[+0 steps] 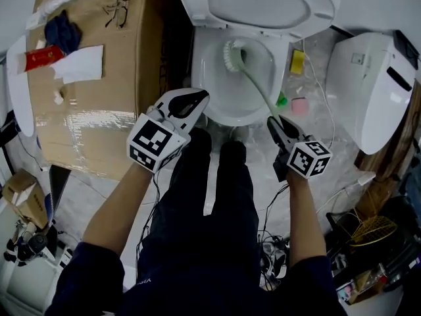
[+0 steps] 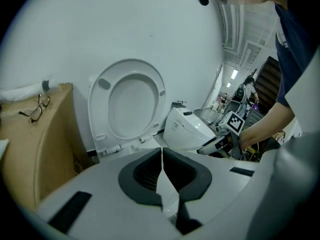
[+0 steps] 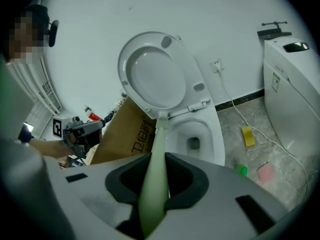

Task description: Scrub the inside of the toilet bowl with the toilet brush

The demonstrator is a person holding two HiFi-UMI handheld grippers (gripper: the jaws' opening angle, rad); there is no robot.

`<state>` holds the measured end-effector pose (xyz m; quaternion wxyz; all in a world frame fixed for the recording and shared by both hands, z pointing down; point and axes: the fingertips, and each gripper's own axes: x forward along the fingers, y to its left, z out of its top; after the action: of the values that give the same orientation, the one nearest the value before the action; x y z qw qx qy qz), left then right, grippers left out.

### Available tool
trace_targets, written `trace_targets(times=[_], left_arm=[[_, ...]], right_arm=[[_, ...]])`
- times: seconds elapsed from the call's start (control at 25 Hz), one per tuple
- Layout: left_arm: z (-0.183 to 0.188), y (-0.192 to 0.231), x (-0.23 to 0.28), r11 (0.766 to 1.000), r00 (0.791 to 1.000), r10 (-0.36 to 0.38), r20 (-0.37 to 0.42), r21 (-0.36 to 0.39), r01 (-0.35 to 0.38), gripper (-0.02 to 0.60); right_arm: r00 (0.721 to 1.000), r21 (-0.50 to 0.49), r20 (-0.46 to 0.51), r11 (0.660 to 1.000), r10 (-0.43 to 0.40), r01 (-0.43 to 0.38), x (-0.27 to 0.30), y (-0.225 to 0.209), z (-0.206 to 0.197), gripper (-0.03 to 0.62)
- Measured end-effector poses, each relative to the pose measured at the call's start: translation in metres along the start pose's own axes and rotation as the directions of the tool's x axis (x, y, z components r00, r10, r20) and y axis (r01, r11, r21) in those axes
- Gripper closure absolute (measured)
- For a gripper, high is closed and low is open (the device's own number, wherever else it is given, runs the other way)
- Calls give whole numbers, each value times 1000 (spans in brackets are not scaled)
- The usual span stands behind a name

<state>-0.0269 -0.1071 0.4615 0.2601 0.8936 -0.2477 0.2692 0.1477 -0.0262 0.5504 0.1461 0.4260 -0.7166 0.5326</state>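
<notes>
Left gripper (image 1: 195, 99): forearm straight ahead from the dark sleeve, marker cube up, tips over the front-left rim of the white ceramic toilet bowl (image 1: 205, 78). Jaws together, nothing between them in the left gripper view (image 2: 162, 153).

Right gripper (image 1: 275, 122): forearm forward on the other side of the person's dark-trousered legs (image 1: 210, 196), tips just off the bowl's front-right edge, above the floor. Jaws clamped on the handle of the pale green toilet brush with white bristle head (image 1: 256, 87). The right gripper view shows the handle running out between the jaws (image 3: 159, 159) towards the bowl.

The brush handle slants up-left from the right gripper into the bowl. Its head sits at the back-left inner wall, below the raised white seat and lid (image 1: 263, 2). Can't tell whether the bristles touch the wall.

Clearances:
- Left: brown cardboard box (image 1: 99, 117) just beside the bowl, left gripper near its edge. Black-framed glasses (image 1: 117, 6) on top.
- Right: second white toilet unit (image 1: 371, 84), well apart. The floor strip between holds a yellow sponge (image 1: 297, 61), a pink block (image 1: 300, 106) and a white cable (image 1: 322, 91).
- Front: the person's feet are at the bowl's front edge.
</notes>
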Motion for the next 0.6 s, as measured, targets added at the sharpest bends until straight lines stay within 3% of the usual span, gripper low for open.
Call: trace_targets(times=[0.6], left_arm=[[-74, 9, 44, 996, 999, -34, -30, -81, 31, 545]], right_arm=[[987, -91, -122, 991, -108, 97, 70, -57, -44, 511]])
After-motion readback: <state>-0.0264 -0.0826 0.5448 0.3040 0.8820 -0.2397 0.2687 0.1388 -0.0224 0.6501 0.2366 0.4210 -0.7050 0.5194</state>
